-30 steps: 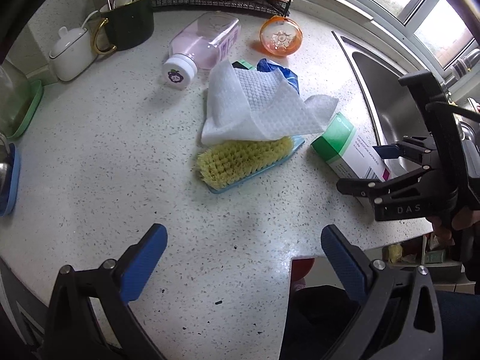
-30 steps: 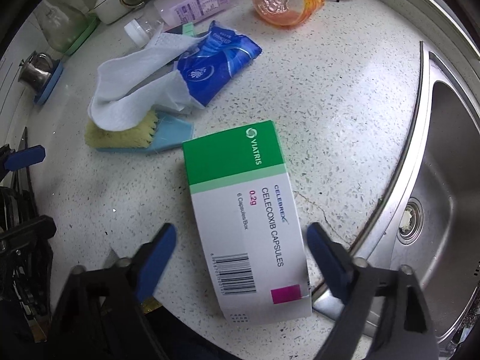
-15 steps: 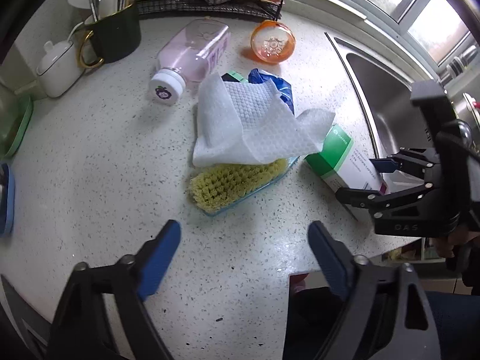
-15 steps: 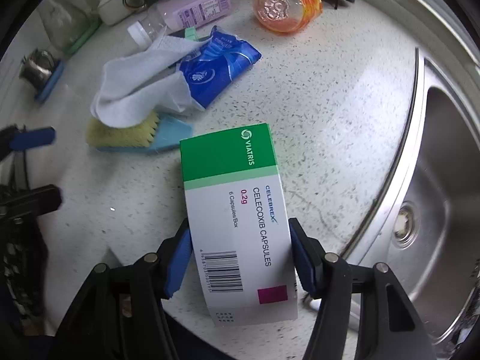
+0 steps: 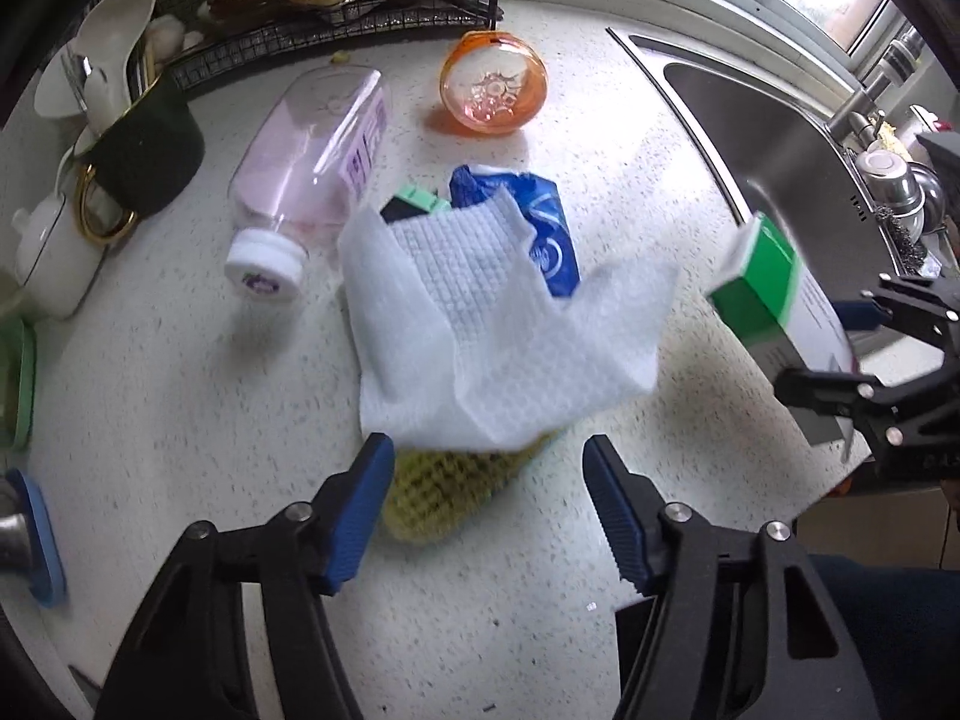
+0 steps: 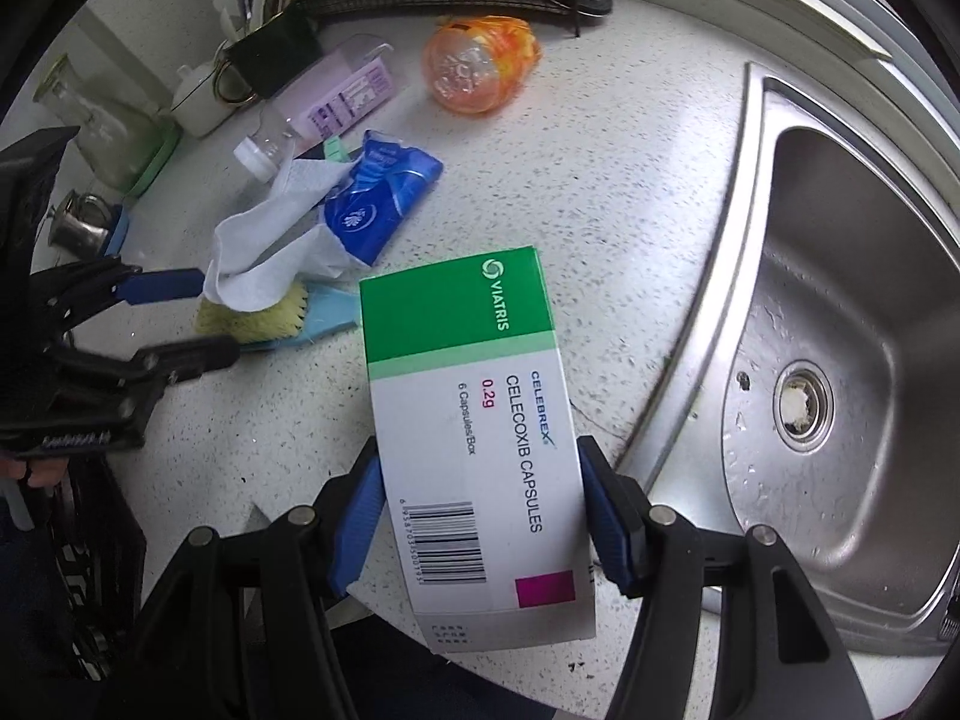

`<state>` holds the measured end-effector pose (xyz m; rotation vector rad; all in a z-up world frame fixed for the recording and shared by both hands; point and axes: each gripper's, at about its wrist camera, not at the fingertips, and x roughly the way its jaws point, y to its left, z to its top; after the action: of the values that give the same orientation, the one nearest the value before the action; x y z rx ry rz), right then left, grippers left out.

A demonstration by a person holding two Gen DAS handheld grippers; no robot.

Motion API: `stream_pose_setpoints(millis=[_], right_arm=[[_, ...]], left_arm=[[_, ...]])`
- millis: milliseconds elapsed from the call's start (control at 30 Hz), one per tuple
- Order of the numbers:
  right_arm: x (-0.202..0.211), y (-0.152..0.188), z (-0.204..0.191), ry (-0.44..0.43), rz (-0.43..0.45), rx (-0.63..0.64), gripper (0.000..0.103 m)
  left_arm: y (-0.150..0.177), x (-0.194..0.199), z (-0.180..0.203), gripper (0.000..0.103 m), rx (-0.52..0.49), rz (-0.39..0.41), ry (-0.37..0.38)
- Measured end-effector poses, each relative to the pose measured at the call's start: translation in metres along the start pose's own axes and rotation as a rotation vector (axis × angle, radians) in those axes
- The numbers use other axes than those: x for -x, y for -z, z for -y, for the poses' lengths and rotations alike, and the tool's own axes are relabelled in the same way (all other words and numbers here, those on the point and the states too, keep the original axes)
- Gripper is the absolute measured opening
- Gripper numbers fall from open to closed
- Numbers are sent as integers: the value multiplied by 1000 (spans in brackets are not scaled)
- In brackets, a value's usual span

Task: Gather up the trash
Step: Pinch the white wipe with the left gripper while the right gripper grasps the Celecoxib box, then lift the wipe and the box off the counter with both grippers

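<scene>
My right gripper (image 6: 486,516) is shut on a green and white medicine box (image 6: 474,420) and holds it tilted above the counter; the box also shows in the left wrist view (image 5: 774,306). My left gripper (image 5: 486,510) is open, its fingertips on either side of a yellow scrub brush (image 5: 456,480) under a white paper towel (image 5: 498,348). The towel (image 6: 270,252) lies over a blue wrapper (image 5: 540,222), which shows in the right wrist view too (image 6: 384,204). A pink bottle (image 5: 312,162) lies on its side behind them.
An orange plastic cup (image 5: 492,90) lies on its side at the back. A wire rack (image 5: 336,6), a dark mug with utensils (image 5: 144,150) and a white teapot (image 5: 48,252) stand at the back left. The steel sink (image 6: 840,360) is to the right.
My right gripper has closed on the medicine box and lifted it off the counter. My left gripper has moved forward to the brush and towel and narrowed.
</scene>
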<state>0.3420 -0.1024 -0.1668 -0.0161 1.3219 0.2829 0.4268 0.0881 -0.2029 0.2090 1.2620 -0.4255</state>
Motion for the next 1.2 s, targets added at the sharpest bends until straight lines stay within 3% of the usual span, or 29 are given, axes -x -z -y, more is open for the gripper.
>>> stream_pose_setpoints(millis=[100,233,333,767,1200], right_arm=[[3,5,6,16,4,-37,58],[10,10,12,17,11,-74,59],[12,12,13,17,9,-86,59],[27,16,14,-25,38,-93,59],[50,34,18,-37,65,-86,59]], left_arm=[[-12,-10,0,63,-4,-2,20],[-22,-16,-5,41,30,1,42],[-25,-17,-4,31,23,2,53],[-15,-6,-2,7,50,32,21],[-1,68,15,6,51,158,15]])
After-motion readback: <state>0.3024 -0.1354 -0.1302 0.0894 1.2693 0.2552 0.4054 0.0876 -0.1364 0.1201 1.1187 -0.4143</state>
